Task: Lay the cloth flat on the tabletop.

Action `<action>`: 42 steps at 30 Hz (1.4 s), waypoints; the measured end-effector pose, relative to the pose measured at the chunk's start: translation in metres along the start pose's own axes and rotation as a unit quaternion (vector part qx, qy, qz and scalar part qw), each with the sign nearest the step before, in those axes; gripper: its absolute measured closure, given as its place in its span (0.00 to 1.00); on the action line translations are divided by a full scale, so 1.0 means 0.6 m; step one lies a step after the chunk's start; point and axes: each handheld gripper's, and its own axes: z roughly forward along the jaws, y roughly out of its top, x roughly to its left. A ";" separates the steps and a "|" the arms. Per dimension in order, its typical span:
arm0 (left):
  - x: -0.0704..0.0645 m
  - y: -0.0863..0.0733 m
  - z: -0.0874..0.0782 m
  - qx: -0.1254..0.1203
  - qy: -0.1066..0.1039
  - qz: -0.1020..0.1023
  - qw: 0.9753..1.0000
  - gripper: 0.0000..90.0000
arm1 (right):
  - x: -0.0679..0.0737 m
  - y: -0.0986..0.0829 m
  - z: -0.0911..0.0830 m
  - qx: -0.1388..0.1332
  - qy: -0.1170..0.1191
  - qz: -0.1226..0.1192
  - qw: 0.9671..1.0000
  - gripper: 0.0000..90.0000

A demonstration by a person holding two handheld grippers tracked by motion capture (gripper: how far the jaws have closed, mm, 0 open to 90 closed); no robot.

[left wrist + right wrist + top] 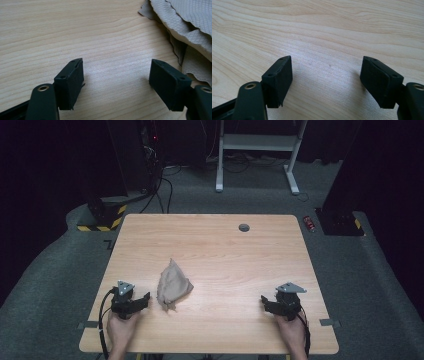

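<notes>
Camera placement: one fixed overhead, two riding on the grippers.

High view: above the near edge, facing forward and down, far enough to take in the whole table [210,245] plus floor beyond. Left gripper view: close over the tabletop, looking along its jaws, shares the crumpled cloth [185,27] [173,285] with the high view. Right gripper view: equally low and close, facing bare wood.

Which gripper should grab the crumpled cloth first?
Left. The left gripper sits open right beside the beige cloth, while the right gripper, also open, is far across the table.
</notes>
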 end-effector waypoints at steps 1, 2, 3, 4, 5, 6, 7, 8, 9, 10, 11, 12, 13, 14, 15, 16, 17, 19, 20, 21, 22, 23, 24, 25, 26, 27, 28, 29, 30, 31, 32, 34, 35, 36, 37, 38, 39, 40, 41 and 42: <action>0.000 0.000 0.000 -0.001 -0.001 0.001 1.000 0.32 | 0.000 0.000 0.000 0.000 0.000 -0.001 1.000 0.29; -0.001 0.000 -0.001 -0.002 -0.005 0.001 1.000 0.34 | 0.000 0.000 0.000 0.000 0.000 -0.001 1.000 0.29; -0.001 0.000 -0.001 -0.002 -0.005 0.001 1.000 0.36 | 0.000 0.000 0.000 0.000 0.000 -0.001 1.000 0.29; 0.001 0.000 -0.001 -0.004 -0.009 0.001 1.000 0.36 | 0.000 0.000 0.000 0.000 0.000 0.000 1.000 0.29; 0.001 0.000 -0.001 -0.004 -0.009 0.001 1.000 0.36 | 0.000 0.000 0.000 0.000 0.000 0.000 1.000 0.29; 0.002 -0.001 -0.001 -0.005 -0.012 -0.001 1.000 0.36 | 0.000 0.000 0.000 0.000 0.000 0.000 1.000 0.29; 0.004 -0.001 -0.002 -0.006 -0.016 -0.007 1.000 0.36 | 0.000 0.000 0.000 0.000 0.000 0.000 1.000 0.29; 0.004 -0.001 -0.002 -0.006 -0.017 -0.007 1.000 0.36 | 0.000 0.000 0.000 0.000 0.000 0.000 1.000 0.29; 0.004 -0.001 -0.002 -0.006 -0.016 -0.007 1.000 0.36 | 0.000 0.000 0.000 0.000 0.000 -0.001 1.000 0.29; 0.003 0.000 -0.001 -0.004 -0.016 -0.002 1.000 0.35 | 0.000 0.000 0.000 0.000 0.000 0.000 1.000 0.29; 0.002 0.000 -0.001 -0.005 -0.016 0.000 1.000 0.35 | 0.000 0.000 0.000 0.000 0.000 -0.002 1.000 0.29; 0.002 0.000 -0.001 -0.005 -0.016 0.000 1.000 0.35 | 0.000 0.000 0.000 0.000 0.000 0.000 1.000 0.29; 0.002 -0.001 -0.002 -0.004 -0.019 0.002 1.000 0.35 | 0.000 0.000 0.000 0.000 0.000 0.000 1.000 0.29; 0.001 -0.001 -0.002 -0.004 -0.019 0.002 1.000 0.35 | 0.000 0.000 0.000 0.000 0.000 -0.002 1.000 0.29; 0.001 -0.001 -0.002 -0.004 -0.019 0.002 1.000 0.35 | 0.000 0.000 0.000 0.000 0.000 -0.002 1.000 0.29; 0.000 -0.001 -0.001 -0.005 -0.018 0.004 1.000 0.35 | 0.000 0.000 0.000 -0.001 0.000 -0.002 1.000 0.29; 0.000 -0.001 -0.001 -0.005 -0.018 0.004 1.000 0.34 | 0.000 0.000 0.000 -0.001 0.000 -0.002 1.000 0.29; -0.001 -0.001 -0.001 -0.002 -0.019 0.009 1.000 0.32 | 0.000 0.000 0.000 -0.001 0.000 -0.002 1.000 0.29; -0.004 -0.001 -0.002 0.000 -0.019 0.012 1.000 0.30 | 0.000 0.000 0.000 -0.001 0.000 -0.002 1.000 0.29; -0.006 -0.001 -0.001 0.001 -0.016 0.016 1.000 0.29 | 0.000 0.000 0.000 0.000 0.000 -0.002 1.000 0.29; -0.007 -0.001 -0.001 0.003 -0.018 0.016 1.000 0.28 | 0.000 0.000 0.000 0.000 0.000 -0.002 1.000 0.29; -0.008 -0.001 -0.001 0.004 -0.017 0.015 1.000 0.27 | 0.000 0.000 0.000 -0.001 0.000 -0.002 1.000 0.29; -0.008 -0.001 -0.001 0.004 -0.016 0.017 1.000 0.27 | 0.000 0.000 0.000 0.000 0.000 -0.002 1.000 0.29; -0.008 -0.001 -0.001 0.004 -0.016 0.017 1.000 0.27 | 0.000 0.000 0.000 0.000 0.000 -0.002 1.000 0.29; -0.009 0.001 -0.001 0.007 -0.019 0.016 1.000 0.27 | 0.000 0.000 0.000 0.000 0.000 -0.002 1.000 0.29; -0.009 0.001 -0.001 0.007 -0.019 0.016 1.000 0.27 | 0.000 0.000 0.000 0.000 0.000 -0.002 1.000 0.29; -0.009 0.003 -0.002 0.010 -0.027 0.009 1.000 0.28 | 0.000 0.000 0.000 0.000 0.000 -0.002 1.000 0.29; -0.009 0.003 -0.002 0.010 -0.027 0.009 1.000 0.28 | 0.000 0.000 0.000 0.000 0.000 -0.002 1.000 0.29; -0.008 0.003 -0.003 0.010 -0.031 0.005 0.999 0.28 | 0.000 0.000 0.000 -0.001 0.000 -0.002 1.000 0.29; -0.007 0.004 -0.003 0.011 -0.034 0.004 0.999 0.29 | 0.000 0.000 0.000 0.000 0.000 -0.002 1.000 0.29; -0.007 0.004 -0.003 0.011 -0.034 0.002 0.999 0.29 | 0.000 0.000 0.000 -0.001 0.000 -0.001 1.000 0.29; -0.005 0.005 -0.003 0.011 -0.036 0.002 0.999 0.29 | 0.000 0.000 0.000 0.000 0.000 -0.001 1.000 0.29; -0.005 0.005 -0.004 0.011 -0.038 0.000 0.999 0.29 | 0.000 0.000 0.000 -0.001 0.000 -0.001 1.000 0.29; -0.005 0.006 -0.006 0.005 -0.041 -0.003 0.999 0.29 | 0.000 0.000 0.000 -0.001 0.000 -0.001 1.000 0.29; -0.005 0.007 -0.007 0.004 -0.043 -0.004 0.999 0.29 | 0.000 0.001 0.000 -0.001 0.000 -0.002 1.000 0.29; -0.005 0.007 -0.007 0.004 -0.043 -0.004 0.999 0.29 | 0.000 0.001 0.000 -0.001 0.000 -0.002 1.000 0.29; -0.004 0.008 -0.009 0.002 -0.043 -0.001 0.999 0.29 | 0.000 0.001 0.001 -0.001 0.000 -0.002 1.000 0.29; -0.005 0.011 -0.012 -0.002 -0.050 -0.005 0.999 0.29 | 0.000 0.001 0.001 -0.001 0.000 -0.002 1.000 0.29; -0.005 0.011 -0.012 -0.002 -0.050 -0.005 0.999 0.30 | 0.000 0.001 0.001 -0.001 0.000 -0.002 1.000 0.29; -0.005 0.014 -0.015 -0.001 -0.064 -0.008 0.998 0.31 | 0.000 0.001 0.001 -0.001 0.000 -0.002 1.000 0.29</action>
